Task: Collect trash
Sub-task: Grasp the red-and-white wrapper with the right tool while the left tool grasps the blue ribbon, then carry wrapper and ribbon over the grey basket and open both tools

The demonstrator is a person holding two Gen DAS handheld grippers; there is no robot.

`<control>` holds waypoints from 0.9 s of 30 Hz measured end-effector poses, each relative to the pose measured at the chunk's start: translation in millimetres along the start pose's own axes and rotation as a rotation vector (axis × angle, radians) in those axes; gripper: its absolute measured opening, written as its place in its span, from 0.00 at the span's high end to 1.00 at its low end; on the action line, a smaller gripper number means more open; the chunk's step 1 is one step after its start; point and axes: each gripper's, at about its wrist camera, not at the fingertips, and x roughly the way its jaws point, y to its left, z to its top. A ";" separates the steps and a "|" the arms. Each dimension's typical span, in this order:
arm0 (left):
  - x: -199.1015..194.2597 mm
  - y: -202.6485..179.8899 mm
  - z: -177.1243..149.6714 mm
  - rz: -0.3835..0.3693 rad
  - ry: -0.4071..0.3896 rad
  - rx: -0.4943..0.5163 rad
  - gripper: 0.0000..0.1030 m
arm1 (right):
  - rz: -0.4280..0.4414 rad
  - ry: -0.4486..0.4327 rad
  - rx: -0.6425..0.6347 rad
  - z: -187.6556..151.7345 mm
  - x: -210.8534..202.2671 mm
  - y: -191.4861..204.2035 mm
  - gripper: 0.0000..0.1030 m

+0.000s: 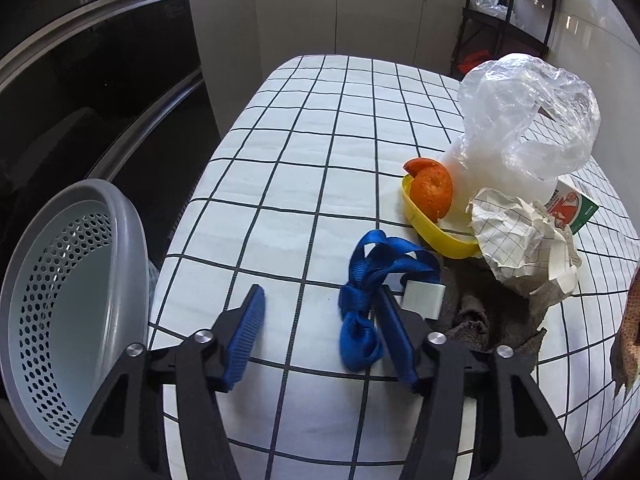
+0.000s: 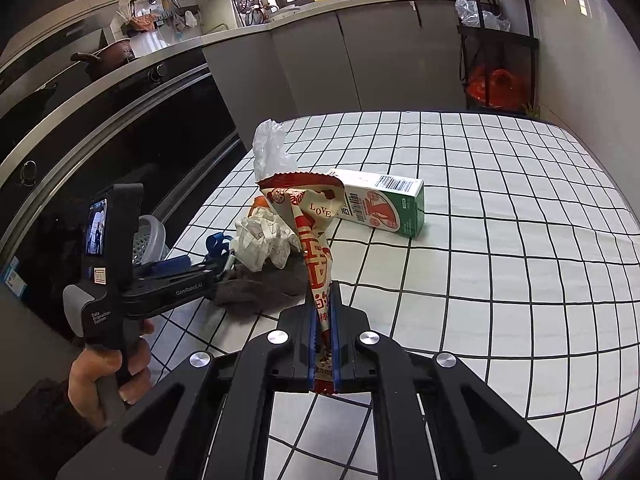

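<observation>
Pinching the crinkly snack wrapper (image 2: 312, 236) upright between pressed-together jaws, your right gripper (image 2: 324, 344) keeps it clear of the table (image 2: 500, 280), ready for binning. Your left gripper (image 1: 320, 320) has its jaws partly spread around the blue webbing strap (image 1: 360, 300); the right pad touches it, the left stands apart, so nothing is clamped. Just beyond lie crumpled grid paper (image 1: 524, 240), orange peel (image 1: 432, 192) in a yellow dish (image 1: 440, 236), a filmy plastic bag (image 1: 528, 116) and a stiff carton (image 2: 384, 208). A perforated bin (image 1: 72, 312) waits beside the table's left edge, presumably for the trash.
</observation>
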 end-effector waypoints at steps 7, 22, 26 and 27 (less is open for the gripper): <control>-8.7 -1.8 -2.0 -0.015 -0.006 0.006 0.84 | 0.005 0.002 0.000 0.2 -1.0 -0.1 0.94; -98.0 23.1 -16.3 0.050 -0.161 0.005 0.84 | 0.025 -0.018 -0.034 -4.1 -8.3 19.1 0.94; -120.7 37.4 -21.3 0.079 -0.199 0.004 0.84 | 0.045 -0.015 -0.060 -6.8 -6.5 36.6 0.94; -124.9 40.9 -22.4 0.087 -0.205 0.002 0.84 | 0.052 -0.015 -0.064 -8.4 -5.9 42.2 0.94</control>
